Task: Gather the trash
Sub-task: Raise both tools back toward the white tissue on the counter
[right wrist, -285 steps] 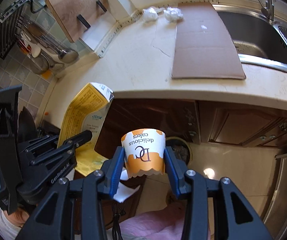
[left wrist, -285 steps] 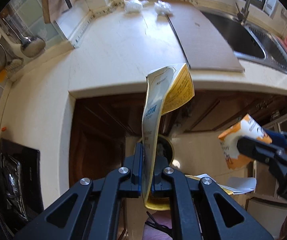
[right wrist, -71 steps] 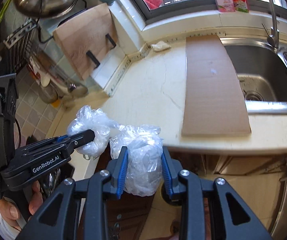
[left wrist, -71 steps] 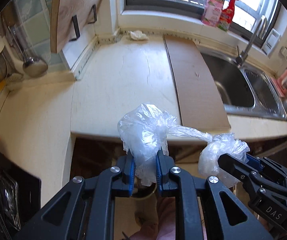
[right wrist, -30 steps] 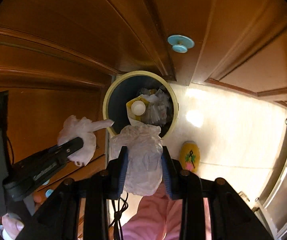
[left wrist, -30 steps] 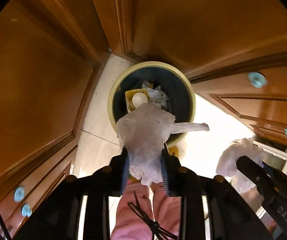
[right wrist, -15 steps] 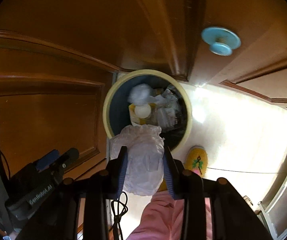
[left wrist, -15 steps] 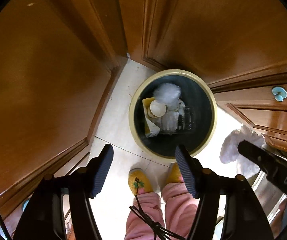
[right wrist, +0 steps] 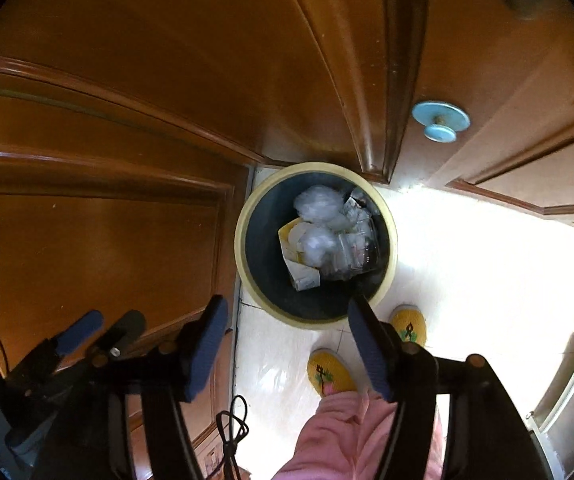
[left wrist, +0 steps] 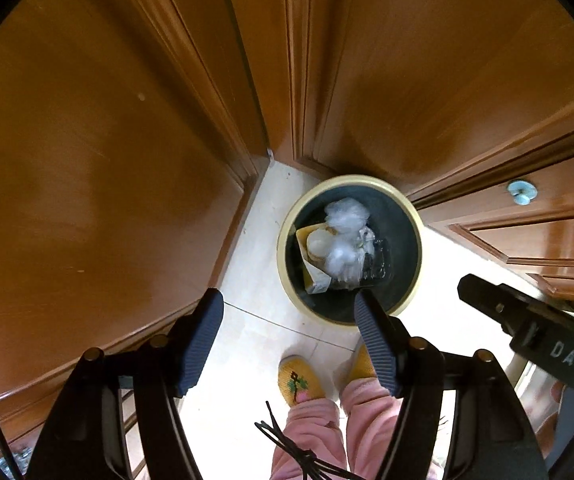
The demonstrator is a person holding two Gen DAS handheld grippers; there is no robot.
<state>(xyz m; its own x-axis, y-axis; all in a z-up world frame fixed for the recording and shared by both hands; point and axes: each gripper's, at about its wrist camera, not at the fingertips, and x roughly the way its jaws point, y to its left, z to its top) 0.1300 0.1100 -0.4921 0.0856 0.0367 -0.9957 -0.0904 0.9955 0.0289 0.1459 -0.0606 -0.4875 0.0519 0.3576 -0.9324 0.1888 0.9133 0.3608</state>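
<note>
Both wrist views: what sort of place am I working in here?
Most likely a home kitchen, seen at floor level: wooden cabinet doors with pale blue knobs, a pale tiled floor, and a round trash bin holding crumpled plastic bags and a carton.

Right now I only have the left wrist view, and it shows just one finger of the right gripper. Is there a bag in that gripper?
Observer: No. In the right wrist view the right gripper is open and empty. Its jaws have just been opening.
Operator: Is it lined up with the bin?
Observer: Yes. The bin shows just beyond its fingertips, between the two fingers.
Operator: Anything close to the rim on that side?
Observer: A yellow slipper sits close to the rim, partly behind the gripper's finger.
</note>
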